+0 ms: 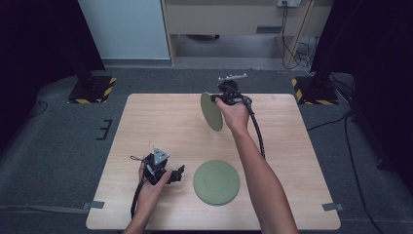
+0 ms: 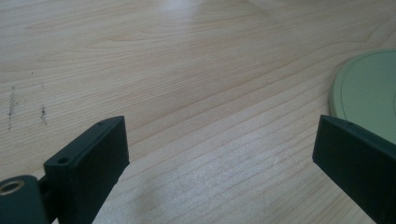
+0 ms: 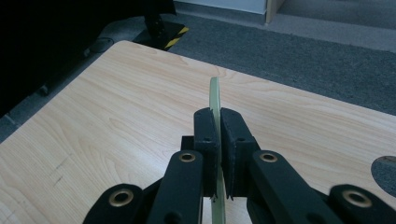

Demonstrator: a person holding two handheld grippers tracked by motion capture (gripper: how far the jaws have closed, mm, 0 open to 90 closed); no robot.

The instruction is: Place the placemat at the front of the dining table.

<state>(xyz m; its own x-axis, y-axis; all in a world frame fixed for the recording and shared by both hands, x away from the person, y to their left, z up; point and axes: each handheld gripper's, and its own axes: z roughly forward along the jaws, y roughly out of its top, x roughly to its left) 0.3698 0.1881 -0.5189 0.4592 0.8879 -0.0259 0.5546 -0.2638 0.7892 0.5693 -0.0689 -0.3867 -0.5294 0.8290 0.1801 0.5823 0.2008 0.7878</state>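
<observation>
My right gripper [image 1: 215, 99] holds a pale green plate [image 1: 212, 111] on edge above the far middle of the wooden table [image 1: 146, 122]. In the right gripper view the jaws of my right gripper [image 3: 218, 122] are shut on that plate's thin rim [image 3: 215, 91]. A second green plate [image 1: 216, 182] lies flat near the table's front, and its edge shows at the right of the left gripper view [image 2: 369, 88]. My left gripper [image 1: 178, 172] rests low just left of the flat plate. Its jaws stand wide apart over bare wood, with nothing between the fingers [image 2: 88, 163].
Dark grey carpet [image 1: 58, 146] surrounds the table. Stand feet with yellow-black striped bases [image 1: 92, 90] sit off the far corners [image 1: 314, 90]. A wooden cabinet [image 1: 234, 19] and cables stand at the back. A black cable [image 1: 258, 131] trails from the right gripper along the forearm.
</observation>
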